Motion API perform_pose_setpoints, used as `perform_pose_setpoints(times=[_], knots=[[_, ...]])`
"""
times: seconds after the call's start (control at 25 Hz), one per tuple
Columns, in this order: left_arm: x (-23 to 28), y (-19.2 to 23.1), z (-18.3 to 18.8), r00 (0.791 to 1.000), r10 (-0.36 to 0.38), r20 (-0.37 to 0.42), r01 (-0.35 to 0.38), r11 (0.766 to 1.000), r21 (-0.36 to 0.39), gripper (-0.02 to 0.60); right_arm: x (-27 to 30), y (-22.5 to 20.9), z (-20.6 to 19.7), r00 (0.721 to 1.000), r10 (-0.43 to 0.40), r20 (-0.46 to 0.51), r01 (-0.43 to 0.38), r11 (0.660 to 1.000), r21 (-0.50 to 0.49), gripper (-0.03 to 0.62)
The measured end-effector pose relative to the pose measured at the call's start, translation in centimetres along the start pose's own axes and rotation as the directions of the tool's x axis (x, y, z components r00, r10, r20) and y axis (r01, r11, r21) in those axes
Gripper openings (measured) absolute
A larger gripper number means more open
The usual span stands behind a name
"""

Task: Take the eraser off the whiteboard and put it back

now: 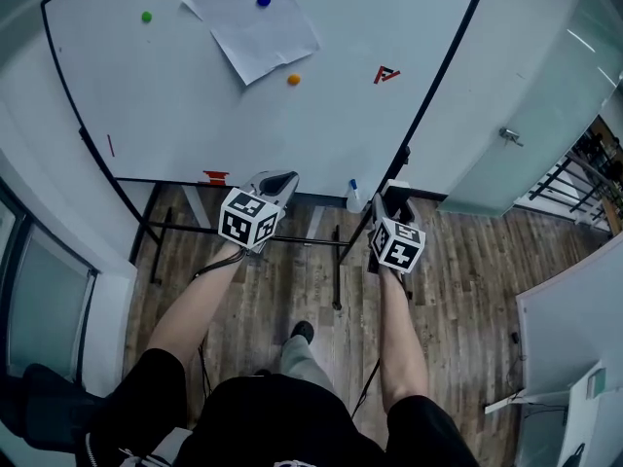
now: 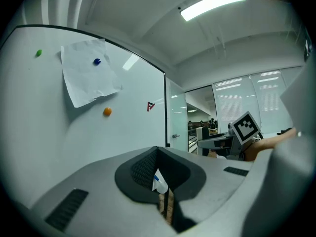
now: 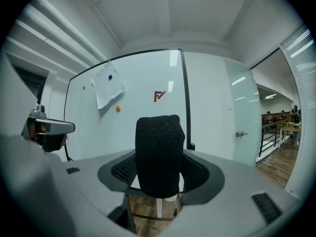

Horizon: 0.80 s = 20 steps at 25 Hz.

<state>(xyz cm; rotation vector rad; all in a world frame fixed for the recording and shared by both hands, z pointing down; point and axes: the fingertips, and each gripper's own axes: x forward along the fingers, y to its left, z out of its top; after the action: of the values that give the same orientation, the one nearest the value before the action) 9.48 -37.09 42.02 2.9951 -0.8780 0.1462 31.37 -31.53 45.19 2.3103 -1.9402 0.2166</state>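
Eraser off the board, clamped in the right gripper

The eraser (image 3: pixel 159 154), a dark block with a rough woven face, stands upright between the jaws of the right gripper (image 1: pixel 392 200), which press on it from both sides. It is held in the air in front of the whiteboard (image 1: pixel 195 95), apart from the board's surface and near its lower right corner. The left gripper (image 1: pixel 275 183) hangs beside it at about the same height, with its jaws drawn together and only a thin slit between them; nothing sits in that slit.

Low down between the two grippers, a small white bottle (image 1: pixel 352 196) with a blue cap shows at the board's bottom edge. Further left on that edge lies a small red object (image 1: pixel 215 176); what it is cannot be made out.

On the board, a sheet of paper (image 1: pixel 255 27) hangs tilted under a blue magnet (image 1: pixel 263 0). An orange magnet (image 1: pixel 293 79) sits just below the sheet's lower corner, a green magnet (image 1: pixel 146 16) is well off to the left, and a small red mark (image 1: pixel 386 74) is off to the right.

The board stands on a wooden floor (image 1: pixel 467 261), with a frosted glass door (image 1: pixel 545 115) to its right
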Motion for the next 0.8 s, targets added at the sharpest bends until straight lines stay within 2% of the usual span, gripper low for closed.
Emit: perform_pose_setpoints(times=[0.4,0.8], knots=[[7.8,4.9,3.8,0.999,-0.004,0.036,0.004,1.0,0.02,0.009,9.8,-2.0,3.8,1.0,-0.001,0.026,0.001,1.0,0.011,0.265],[14.8,7.4,5.2,0.999,0.0,0.04,-0.001,1.0,0.013,0.009,17.8,-4.5,5.7,1.0,0.018,0.017,-0.018,1.0,-0.004,0.265]])
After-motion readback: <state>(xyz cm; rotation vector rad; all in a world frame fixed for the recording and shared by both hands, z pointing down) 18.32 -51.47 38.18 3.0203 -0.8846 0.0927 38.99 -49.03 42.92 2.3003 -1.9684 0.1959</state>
